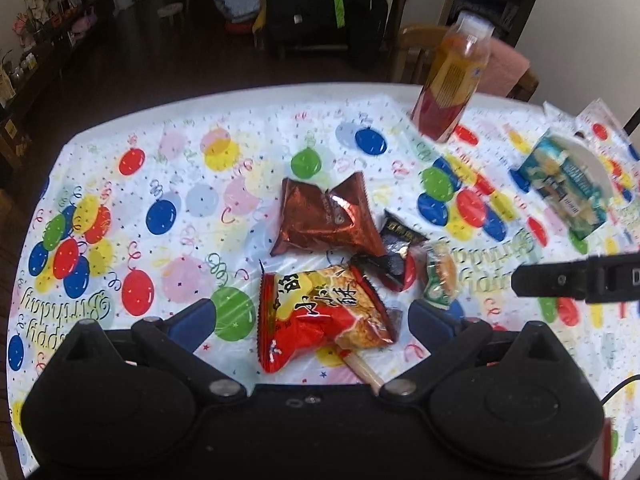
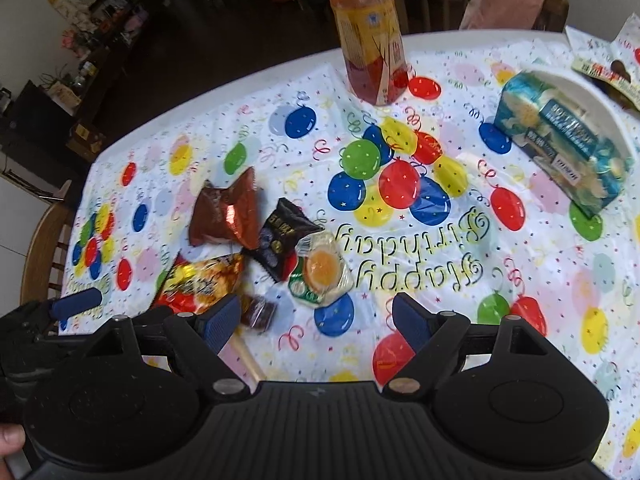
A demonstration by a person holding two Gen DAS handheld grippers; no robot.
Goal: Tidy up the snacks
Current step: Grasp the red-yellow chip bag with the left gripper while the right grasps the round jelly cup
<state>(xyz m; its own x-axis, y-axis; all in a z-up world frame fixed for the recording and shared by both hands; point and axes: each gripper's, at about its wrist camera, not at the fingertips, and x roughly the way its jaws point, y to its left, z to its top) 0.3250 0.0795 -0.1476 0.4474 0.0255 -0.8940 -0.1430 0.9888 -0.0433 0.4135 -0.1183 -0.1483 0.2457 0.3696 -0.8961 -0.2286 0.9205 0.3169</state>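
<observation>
1. Near the middle of the desk [image 1: 100,168], which is covered with a balloon-print birthday cloth, a small cluster of snacks lies loose.
2. Farthest in the cluster is a crumpled brown foil packet [image 1: 326,216]; just beside it on the right is a small black packet [image 1: 396,250].
3. Right of the black packet sits a clear-wrapped round snack [image 2: 322,270] with an orange centre and green print.
4. Nearest is a red and yellow snack bag [image 1: 320,320], lying over a pale wooden stick [image 1: 366,372].
5. A small dark brown sweet [image 2: 258,311] rests just right of the red bag.
6. The left tool [image 1: 310,320] has its blue-padded fingers spread wide, one on each side of the red bag, with no visible contact.
7. The right tool [image 2: 316,318] is also spread wide, holding nothing, its opening near the clear-wrapped snack.
8. Far on the desk stands an orange drink bottle [image 2: 370,40].
9. To the far right lies a blue tissue box [image 2: 560,140], with an open wrapper [image 2: 608,64] beyond it.
</observation>
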